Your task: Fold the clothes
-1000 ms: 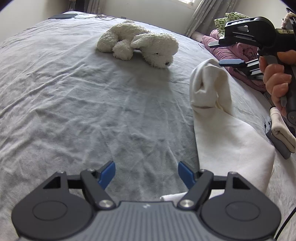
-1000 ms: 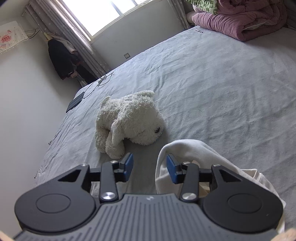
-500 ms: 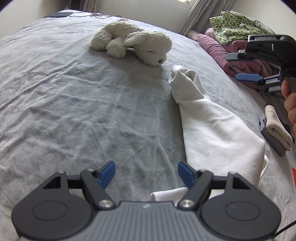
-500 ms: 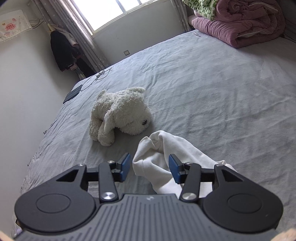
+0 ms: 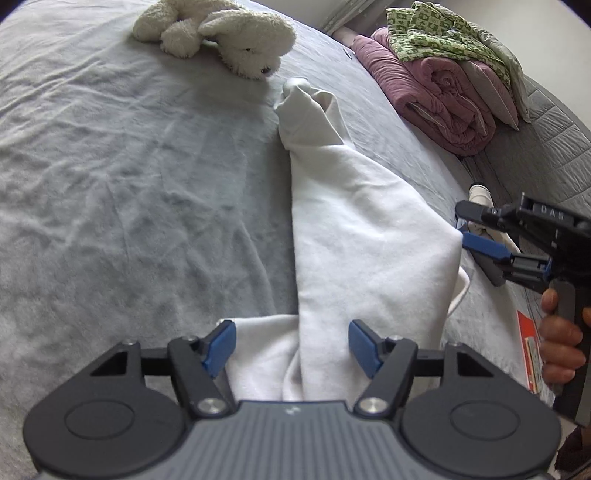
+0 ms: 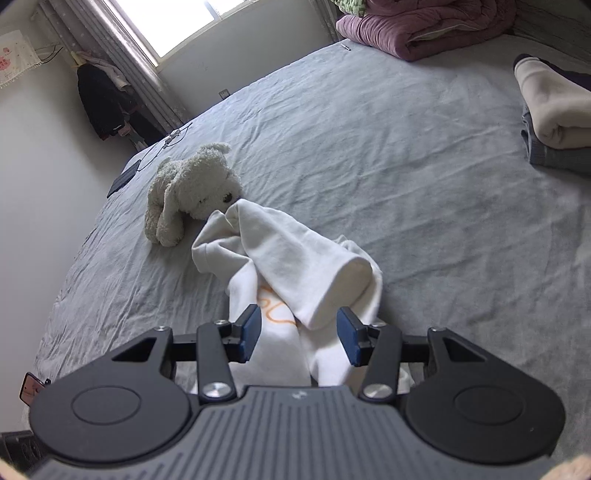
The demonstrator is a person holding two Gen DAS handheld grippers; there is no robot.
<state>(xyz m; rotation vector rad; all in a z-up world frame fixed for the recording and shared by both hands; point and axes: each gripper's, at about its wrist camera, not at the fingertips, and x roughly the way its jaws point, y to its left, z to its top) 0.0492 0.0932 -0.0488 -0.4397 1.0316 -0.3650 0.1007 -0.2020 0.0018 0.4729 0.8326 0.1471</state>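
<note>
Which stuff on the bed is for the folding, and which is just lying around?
For the folding:
- white garment
- left tool, open over its near end, jaws just closing
- right tool, open by its other side

Just lying around:
- plush dog
- purple quilt
- green patterned cloth
- folded cream and grey clothes

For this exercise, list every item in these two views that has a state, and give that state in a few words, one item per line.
White garment: half folded, lying long on the bed, one sleeve laid over it.
Left gripper: jaws open, just been closing, cloth between them.
Right gripper: jaws open, cloth between them.
Plush dog: lying on its side.
Purple quilt: rolled up.
Cream garment: folded, stacked on a grey one.
</note>
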